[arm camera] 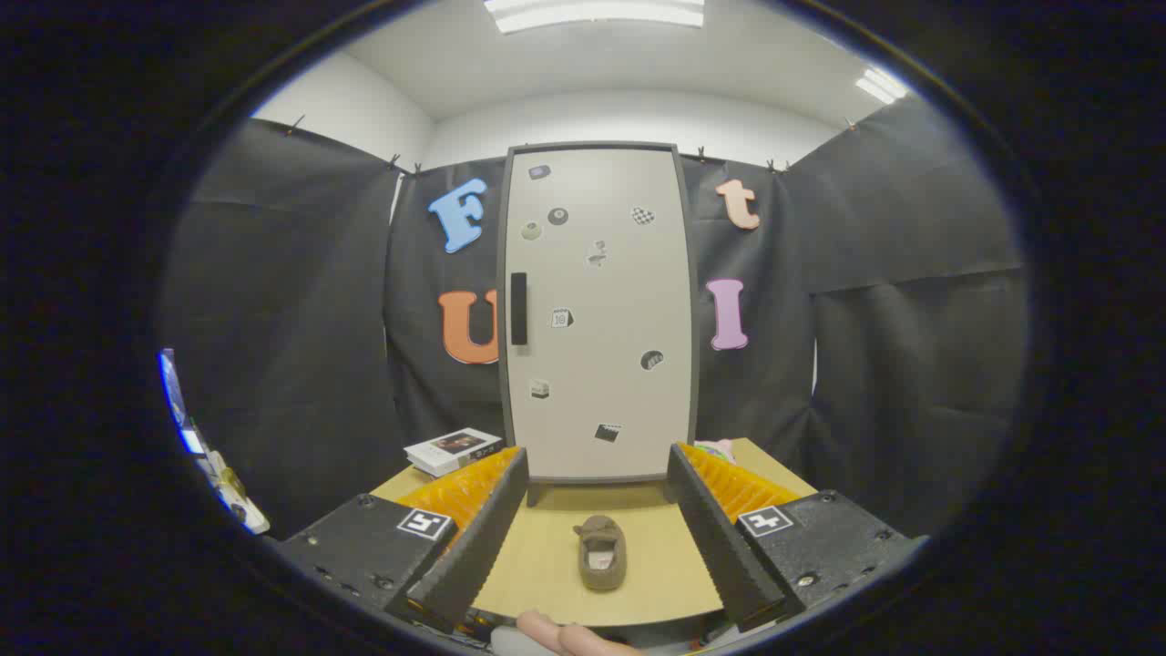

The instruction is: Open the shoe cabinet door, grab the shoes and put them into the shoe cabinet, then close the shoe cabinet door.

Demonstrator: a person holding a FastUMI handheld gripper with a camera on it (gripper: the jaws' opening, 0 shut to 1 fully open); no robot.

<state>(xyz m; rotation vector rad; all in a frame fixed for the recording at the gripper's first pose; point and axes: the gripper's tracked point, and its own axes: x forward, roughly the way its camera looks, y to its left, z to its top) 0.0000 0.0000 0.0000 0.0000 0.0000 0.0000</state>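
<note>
one brown shoe [602, 552] lies on the surface [547, 556] between the fingers of the tool [597, 483], which stand wide apart and hold nothing. beyond them stands the shoe cabinet [597, 310], door shut, handle [518, 308] on its left edge. books [453, 450] lie ahead-left.

A tall pale-grey shoe cabinet [597, 314] with a dark frame stands upright at the centre of the frame, its sticker-dotted door shut, a black vertical handle [518, 308] on the door's left edge; a small brown slipper [601, 551] lies below it on the wooden table, lower centre.
</note>
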